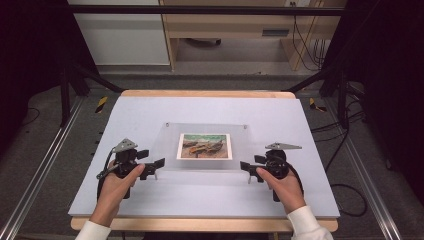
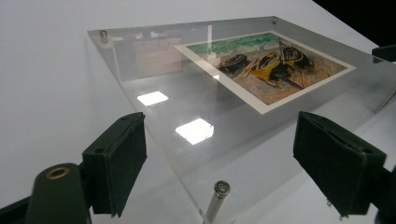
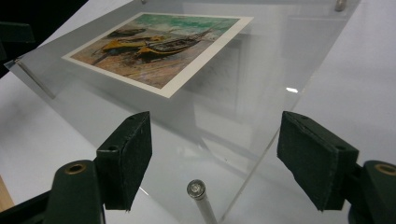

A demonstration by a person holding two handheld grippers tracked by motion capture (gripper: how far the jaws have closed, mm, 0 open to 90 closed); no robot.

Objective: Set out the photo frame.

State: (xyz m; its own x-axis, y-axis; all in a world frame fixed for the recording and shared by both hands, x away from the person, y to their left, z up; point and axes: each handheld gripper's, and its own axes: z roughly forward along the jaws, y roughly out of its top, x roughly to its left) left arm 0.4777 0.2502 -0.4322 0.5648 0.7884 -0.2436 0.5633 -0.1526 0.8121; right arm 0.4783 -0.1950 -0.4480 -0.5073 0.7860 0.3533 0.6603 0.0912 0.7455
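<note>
From above, both released grippers, left (image 1: 159, 165) and right (image 1: 243, 167), flanked the clear frame (image 1: 165, 150); close views revealed its metal pins (image 2: 217, 198).

Bare table (image 1: 210, 195) lies open around the acrylic frame (image 1: 165, 145).

A lab or test room — a work table (image 1: 200, 200) boxed in by a black metal frame (image 1: 200, 9), loose cables (image 1: 305, 45) trailing over grey carpet (image 1: 225, 82).
</note>
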